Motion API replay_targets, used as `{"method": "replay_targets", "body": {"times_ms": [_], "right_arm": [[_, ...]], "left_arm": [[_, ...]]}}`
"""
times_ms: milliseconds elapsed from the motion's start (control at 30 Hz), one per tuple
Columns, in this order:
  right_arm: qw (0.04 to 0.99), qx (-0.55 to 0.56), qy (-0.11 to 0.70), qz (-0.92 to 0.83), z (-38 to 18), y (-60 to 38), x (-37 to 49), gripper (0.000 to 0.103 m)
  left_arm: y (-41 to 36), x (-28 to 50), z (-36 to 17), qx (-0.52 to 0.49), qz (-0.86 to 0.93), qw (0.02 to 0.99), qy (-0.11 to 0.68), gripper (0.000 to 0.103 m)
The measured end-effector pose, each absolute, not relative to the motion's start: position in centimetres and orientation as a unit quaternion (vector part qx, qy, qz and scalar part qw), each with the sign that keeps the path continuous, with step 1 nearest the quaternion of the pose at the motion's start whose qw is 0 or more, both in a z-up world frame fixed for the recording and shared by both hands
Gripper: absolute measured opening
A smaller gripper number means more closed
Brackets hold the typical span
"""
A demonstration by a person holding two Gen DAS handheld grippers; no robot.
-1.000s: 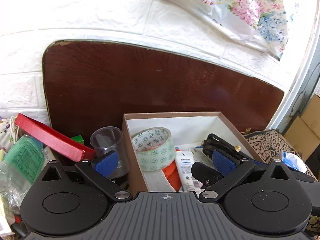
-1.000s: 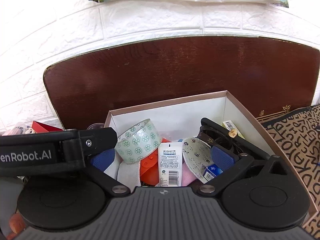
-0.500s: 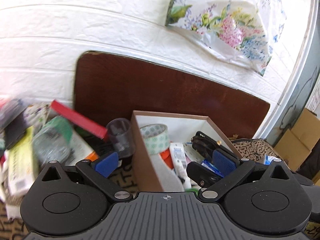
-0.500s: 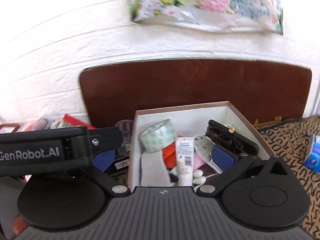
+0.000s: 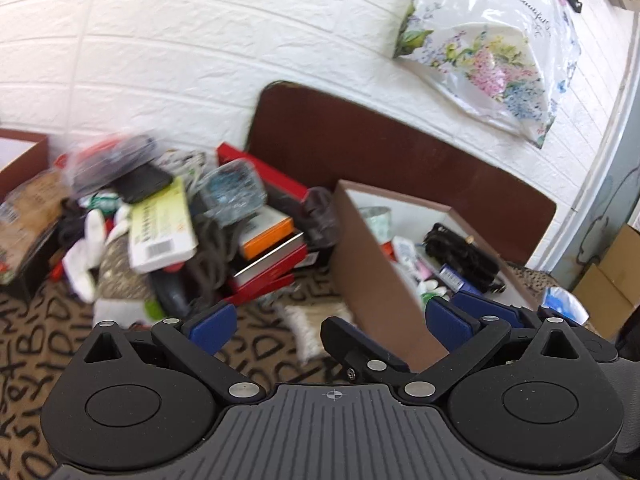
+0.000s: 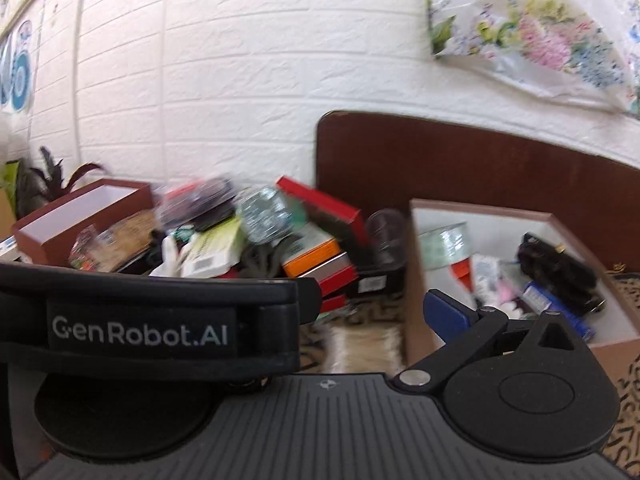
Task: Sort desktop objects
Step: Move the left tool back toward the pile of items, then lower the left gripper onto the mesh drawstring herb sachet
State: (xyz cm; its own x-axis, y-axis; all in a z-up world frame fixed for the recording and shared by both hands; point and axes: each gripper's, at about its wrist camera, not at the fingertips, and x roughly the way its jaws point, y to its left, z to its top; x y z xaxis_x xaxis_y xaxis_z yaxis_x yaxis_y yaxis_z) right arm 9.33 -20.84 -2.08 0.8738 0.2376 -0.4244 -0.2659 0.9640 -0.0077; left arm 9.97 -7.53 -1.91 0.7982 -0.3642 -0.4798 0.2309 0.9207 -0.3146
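A brown cardboard box point(image 5: 376, 264) with a white inside stands on the right and holds a patterned tape roll point(image 5: 376, 218), a black case point(image 5: 464, 250), tubes and small items. It also shows in the right wrist view point(image 6: 416, 280). A blurred pile of clutter point(image 5: 168, 220) lies to its left: red boxes, an orange-edged box, a clear bottle, a white-and-green packet. My left gripper point(image 5: 328, 322) is open and empty, low over the patterned mat in front of the box. My right gripper point(image 6: 372, 312) looks open; its left finger is hidden behind the left gripper's body.
A second brown box point(image 6: 80, 216) stands at the far left beside a plant point(image 6: 48, 180). A dark wooden board point(image 5: 380, 148) leans on the white brick wall. A floral plastic bag point(image 5: 492, 56) hangs above. The mat point(image 5: 40, 340) has letter patterns.
Both grippers have pulled back from the box and swung left, so the clutter pile has come into view and the box now sits on the right. Both stay open and empty.
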Motion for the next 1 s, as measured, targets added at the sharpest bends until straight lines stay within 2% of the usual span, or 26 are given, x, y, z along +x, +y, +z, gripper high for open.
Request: {"method": "replay_targets", "body": {"times_ms": [367, 633, 767, 833, 1000], "right_arm": [[0.944, -0.031, 0.267, 0.191, -6.7, -14.5, 7.9, 0.103], [0.941, -0.066, 0.253, 0.216, -8.0, -11.2, 9.9, 0.103], [0.935, -0.066, 0.265, 0.227, -9.6, -10.0, 12.2, 0.099], [0.932, -0.068, 0.273, 0.23, -10.3, -9.4, 13.3, 0.096], [0.928, -0.072, 0.283, 0.232, -11.5, -8.1, 15.4, 0.088]], "left_arm": [[-0.4, 8.2, -6.3, -0.156, -0.116, 0.928, 0.316, 0.103], [4.6, 11.0, -7.7, -0.163, -0.094, 0.927, 0.323, 0.103], [6.3, 13.7, -8.9, -0.145, -0.098, 0.928, 0.329, 0.103], [6.9, 14.9, -9.6, -0.139, -0.104, 0.926, 0.335, 0.101], [8.1, 17.7, -11.1, -0.147, -0.12, 0.915, 0.356, 0.087]]}}
